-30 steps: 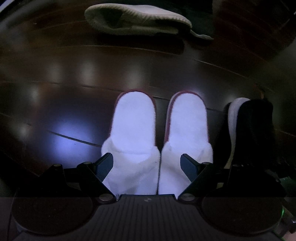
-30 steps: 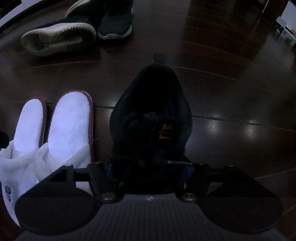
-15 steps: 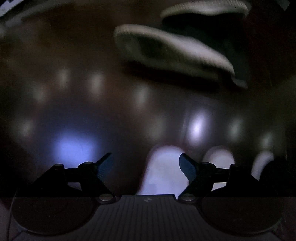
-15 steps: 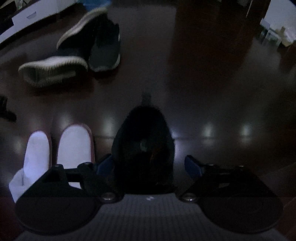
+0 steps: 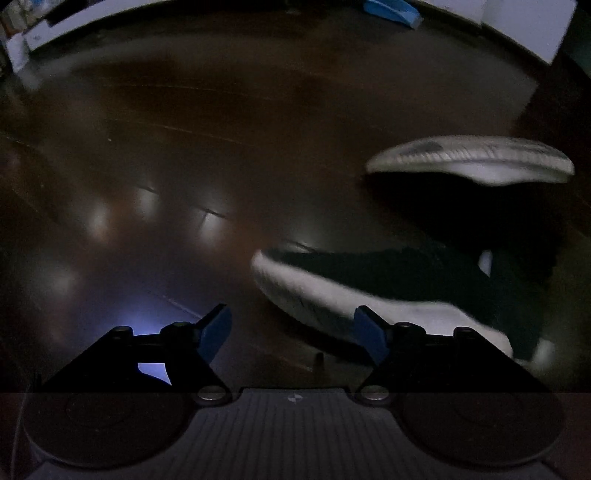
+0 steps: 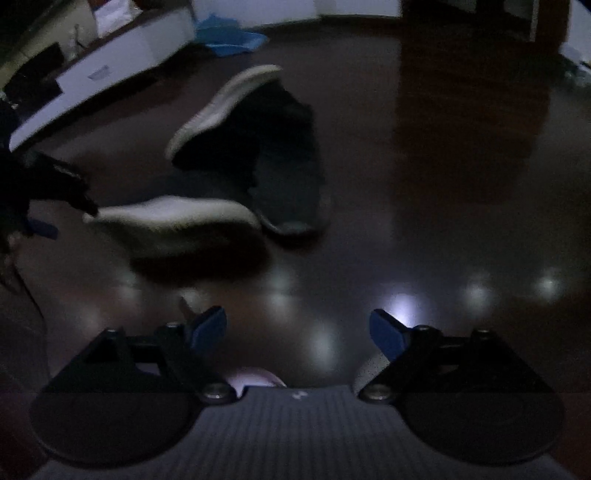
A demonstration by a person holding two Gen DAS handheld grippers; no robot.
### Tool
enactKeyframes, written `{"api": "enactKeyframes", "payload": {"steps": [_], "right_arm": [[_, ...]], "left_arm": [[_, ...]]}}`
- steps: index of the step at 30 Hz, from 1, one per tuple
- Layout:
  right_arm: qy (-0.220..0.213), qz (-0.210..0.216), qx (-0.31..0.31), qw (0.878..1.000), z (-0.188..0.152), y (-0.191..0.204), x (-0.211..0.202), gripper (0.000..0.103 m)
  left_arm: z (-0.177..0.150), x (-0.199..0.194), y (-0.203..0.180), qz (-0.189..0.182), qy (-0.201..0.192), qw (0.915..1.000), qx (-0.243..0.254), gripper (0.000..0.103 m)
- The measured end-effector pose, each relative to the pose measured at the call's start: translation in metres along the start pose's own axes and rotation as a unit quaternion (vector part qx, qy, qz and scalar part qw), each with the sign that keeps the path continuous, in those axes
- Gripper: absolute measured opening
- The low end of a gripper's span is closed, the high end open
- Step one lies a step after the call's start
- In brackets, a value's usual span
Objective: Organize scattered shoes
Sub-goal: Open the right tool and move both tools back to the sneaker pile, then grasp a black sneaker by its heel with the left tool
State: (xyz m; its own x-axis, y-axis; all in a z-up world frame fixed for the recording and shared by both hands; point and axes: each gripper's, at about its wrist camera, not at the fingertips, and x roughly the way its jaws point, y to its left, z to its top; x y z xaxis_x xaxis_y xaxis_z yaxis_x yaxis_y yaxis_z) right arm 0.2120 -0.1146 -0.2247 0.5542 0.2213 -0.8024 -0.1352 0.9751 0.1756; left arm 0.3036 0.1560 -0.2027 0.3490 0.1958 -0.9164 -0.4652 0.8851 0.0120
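In the left wrist view my left gripper [image 5: 291,328] is open and holds nothing. Its right fingertip [image 5: 369,332] overlaps the white sole of a black sneaker [image 5: 388,273] that lies on its side on the dark floor. Behind that one, at the right, a second black sneaker [image 5: 469,158] shows its white sole. My right gripper [image 6: 297,328] is open and empty too, over bare floor. In its view the near sneaker [image 6: 173,221] lies ahead to the left, with the second sneaker [image 6: 221,107] and a dark shoe [image 6: 288,184] behind. The left gripper [image 6: 64,218] reaches in at the near sneaker's toe.
A white slipper's tip [image 6: 255,378] peeks out under the right gripper's body. A long white box [image 6: 110,62] and a blue item [image 6: 229,37] lie at the back left. White furniture edges [image 5: 517,26] line the back wall. Bare dark wood floor [image 6: 461,184] stretches to the right.
My right gripper opened and let go of the black shoe beside the white slippers. Both grippers then moved forward, away from the slippers, up to the sneakers.
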Motion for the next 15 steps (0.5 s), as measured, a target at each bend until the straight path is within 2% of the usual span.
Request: {"api": "enactKeyframes", "payload": {"steps": [2, 3, 6, 10, 15], "right_arm": [[0.0, 0.003, 0.001, 1.0, 0.013, 0.006, 0.013, 0.087], [0.002, 0.006, 0.004, 1.0, 0.021, 0.01, 0.021, 0.087], [0.011, 0.016, 0.021, 1.0, 0.035, 0.014, 0.034, 0.087], [0.025, 0.028, 0.038, 0.999, 0.044, 0.019, 0.042, 0.086], [0.017, 0.035, 0.06, 0.997, 0.06, 0.029, 0.053, 0.085]], "left_arm": [[0.006, 0.01, 0.001, 0.008, 0.002, 0.9999, -0.01, 0.079], [0.007, 0.013, 0.0, 0.013, 0.001, 0.9999, -0.008, 0.083], [0.009, 0.024, 0.0, 0.032, -0.019, 0.9992, 0.014, 0.083], [0.005, 0.021, 0.003, 0.017, -0.012, 0.9995, 0.025, 0.083], [-0.021, 0.022, 0.019, 0.007, 0.016, 0.9996, 0.02, 0.083]]}}
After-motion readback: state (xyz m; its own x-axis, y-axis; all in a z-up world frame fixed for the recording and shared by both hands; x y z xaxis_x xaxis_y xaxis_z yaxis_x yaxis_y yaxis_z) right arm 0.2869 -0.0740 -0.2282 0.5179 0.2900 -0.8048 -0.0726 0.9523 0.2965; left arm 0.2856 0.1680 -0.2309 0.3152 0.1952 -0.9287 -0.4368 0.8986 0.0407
